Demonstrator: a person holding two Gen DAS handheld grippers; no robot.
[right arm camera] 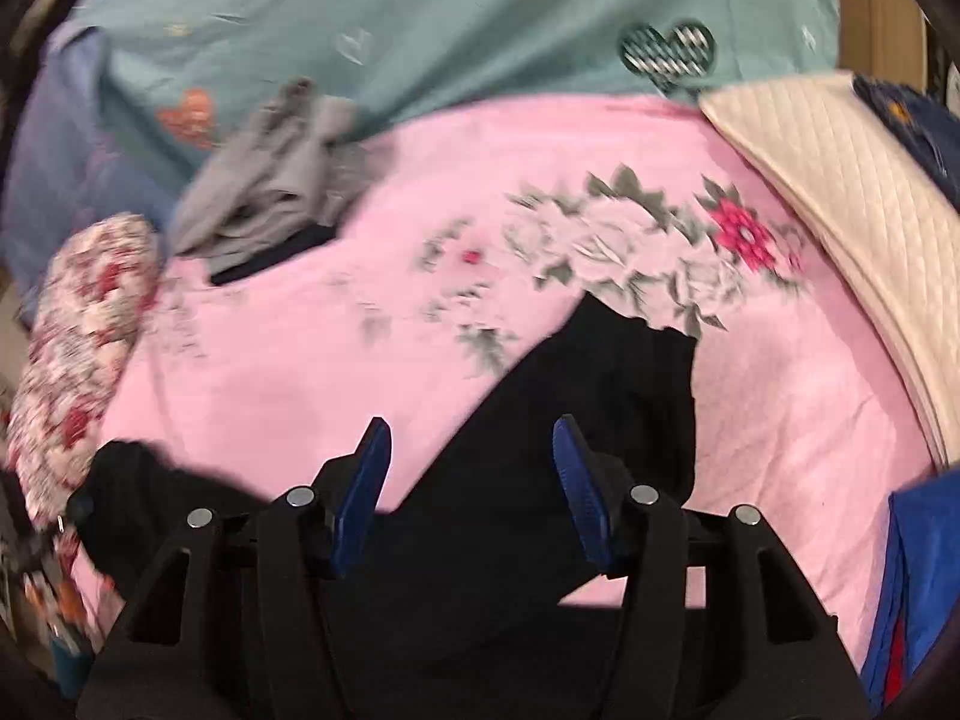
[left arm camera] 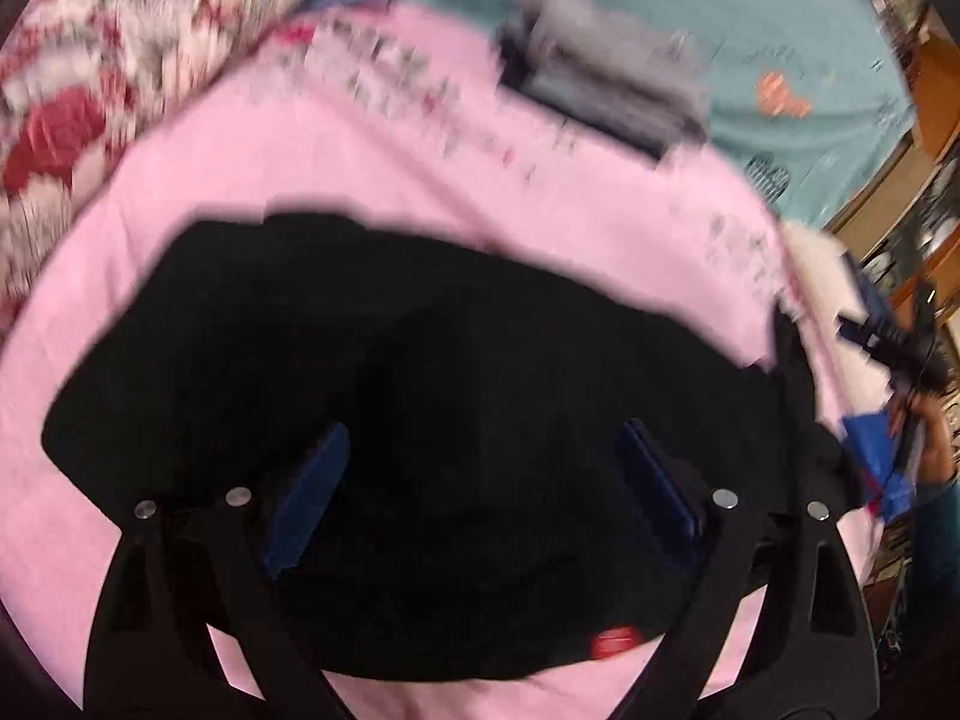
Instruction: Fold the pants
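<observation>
Black pants (left arm camera: 420, 372) lie folded into a broad dark bundle on a pink floral sheet (left arm camera: 360, 156); a small red label shows at their near edge. My left gripper (left arm camera: 483, 429) hovers over the middle of them, jaws wide apart, blue pads (left arm camera: 312, 480) pressing on nothing. In the right wrist view a narrower part of the pants (right arm camera: 606, 384) runs away from me across the pink sheet (right arm camera: 300, 360). My right gripper (right arm camera: 471, 426) is open above its left edge, holding nothing. Both views are blurred.
A grey folded garment (left arm camera: 600, 78) (right arm camera: 276, 180) lies at the sheet's far edge on a teal bedcover (right arm camera: 420, 30). A red-and-white floral pillow (left arm camera: 90, 90) (right arm camera: 78, 330) is on the left, and a cream quilted pad (right arm camera: 840, 210) and blue cloth (right arm camera: 918, 570) on the right.
</observation>
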